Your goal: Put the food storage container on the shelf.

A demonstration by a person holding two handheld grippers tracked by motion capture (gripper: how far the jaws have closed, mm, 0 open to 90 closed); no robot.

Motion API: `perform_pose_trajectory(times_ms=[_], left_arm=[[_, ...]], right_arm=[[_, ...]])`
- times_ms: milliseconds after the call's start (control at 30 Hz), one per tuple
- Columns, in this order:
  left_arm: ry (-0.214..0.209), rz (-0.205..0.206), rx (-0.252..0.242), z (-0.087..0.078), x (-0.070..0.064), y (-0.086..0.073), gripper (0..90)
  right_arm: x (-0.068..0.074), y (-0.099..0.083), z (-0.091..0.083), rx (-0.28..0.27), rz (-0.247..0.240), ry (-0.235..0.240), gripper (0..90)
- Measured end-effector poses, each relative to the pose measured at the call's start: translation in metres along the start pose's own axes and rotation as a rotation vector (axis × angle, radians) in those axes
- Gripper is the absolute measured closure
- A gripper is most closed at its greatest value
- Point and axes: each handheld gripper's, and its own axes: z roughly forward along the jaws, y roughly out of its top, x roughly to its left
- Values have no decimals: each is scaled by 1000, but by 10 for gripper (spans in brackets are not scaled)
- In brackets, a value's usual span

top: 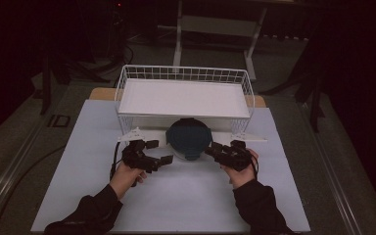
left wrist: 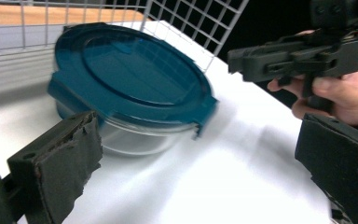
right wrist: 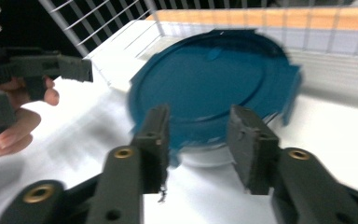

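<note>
Padded black tool point(right wrist: 198, 140) before round blue-lidded container point(right wrist: 214, 88)

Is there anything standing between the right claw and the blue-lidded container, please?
Nothing visible does. The right claw is open and faces the container directly, with bare white table around it. The wire rack stands behind the container, not between.
</note>
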Motion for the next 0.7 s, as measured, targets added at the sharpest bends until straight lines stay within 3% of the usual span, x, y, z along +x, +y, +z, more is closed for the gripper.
perform_pose_trajectory(times_ms=[167,367,700], left_arm=[[-1,40,7,-17,-17,-9,6],[6,69,6,-34,-31,-18,6],[58,110,10,-57,-40,-34,6]], right_arm=[[10,-9,-3,37,-7,63,886],[21,-16,4,101,-56,103,900],[25,-23,17,141,-75,86,900]])
